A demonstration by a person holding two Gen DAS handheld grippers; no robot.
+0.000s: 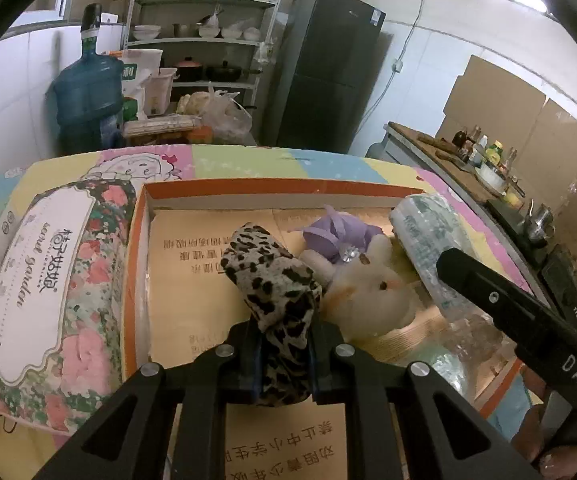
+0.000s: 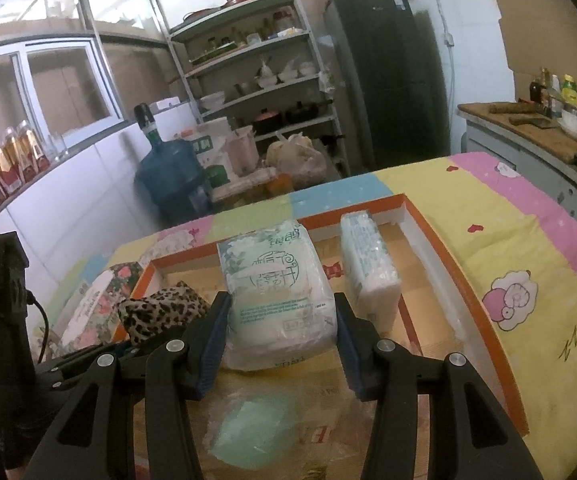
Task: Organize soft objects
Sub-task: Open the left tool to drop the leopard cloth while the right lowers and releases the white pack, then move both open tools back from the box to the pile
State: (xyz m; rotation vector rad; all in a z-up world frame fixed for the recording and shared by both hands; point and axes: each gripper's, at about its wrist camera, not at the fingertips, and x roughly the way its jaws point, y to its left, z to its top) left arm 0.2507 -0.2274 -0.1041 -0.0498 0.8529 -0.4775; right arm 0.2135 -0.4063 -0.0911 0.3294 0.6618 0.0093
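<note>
My left gripper [image 1: 284, 356] is shut on a rolled leopard-print cloth [image 1: 268, 276], held over the shallow orange-rimmed cardboard box [image 1: 284, 188]. A white plush toy [image 1: 372, 292] with a purple hat lies in the box just right of the cloth. My right gripper [image 2: 280, 312] is shut on a white tissue pack with green print [image 2: 276, 280], its pads pressing both sides, above the box floor. A second tissue pack [image 2: 368, 264] lies inside along the right wall of the box [image 2: 468, 280]. The leopard cloth [image 2: 160, 308] shows at the left of the right wrist view.
A floral tissue pack [image 1: 48, 280] lies on the pastel tablecloth [image 2: 528, 240] outside the box's left wall. Beyond the table stand a blue water jug [image 1: 88, 92], a metal shelf rack [image 1: 208, 40] and a dark fridge [image 1: 328, 72]. A kitchen counter with bottles [image 1: 468, 160] runs along the right.
</note>
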